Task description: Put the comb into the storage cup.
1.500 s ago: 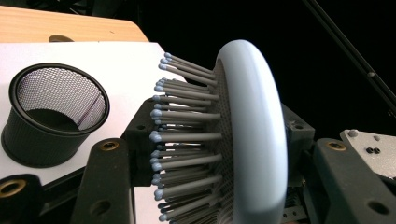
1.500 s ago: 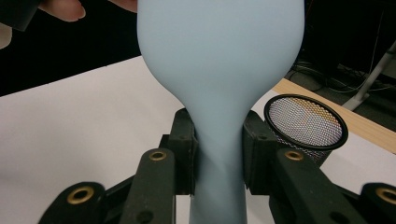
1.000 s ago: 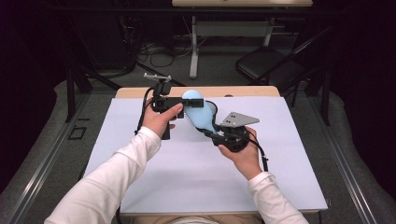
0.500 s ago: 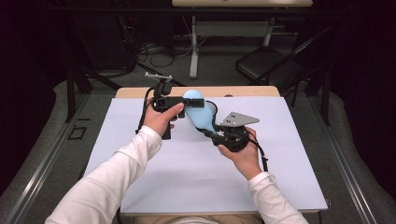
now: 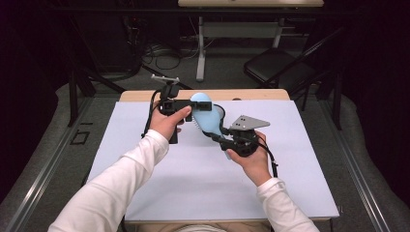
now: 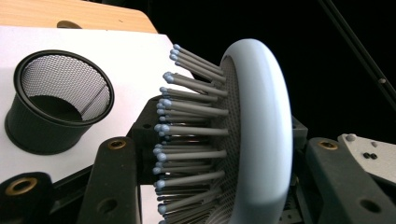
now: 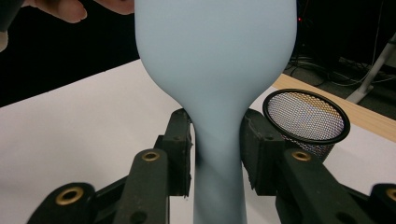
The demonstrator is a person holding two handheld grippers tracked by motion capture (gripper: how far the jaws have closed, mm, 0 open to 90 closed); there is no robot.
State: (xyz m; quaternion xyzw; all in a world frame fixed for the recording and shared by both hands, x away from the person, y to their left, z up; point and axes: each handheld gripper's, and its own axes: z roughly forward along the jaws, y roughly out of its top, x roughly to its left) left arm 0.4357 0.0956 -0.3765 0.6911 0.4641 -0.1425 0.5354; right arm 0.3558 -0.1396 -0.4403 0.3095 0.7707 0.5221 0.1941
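A light blue hairbrush hangs above the table between both grippers. My left gripper is shut on the brush head, and in the left gripper view the bristles point left between its black jaws, my left gripper clamping the oval head. My right gripper flanks the thin handle from below. Its jaws have just been opening, and the right gripper now stands with its pads just off the handle, which is still between them.
A black mesh cup stands upright on the white sheet, also seen as the mesh cup near the wooden far edge. Beyond the table are a dark chair and desk legs.
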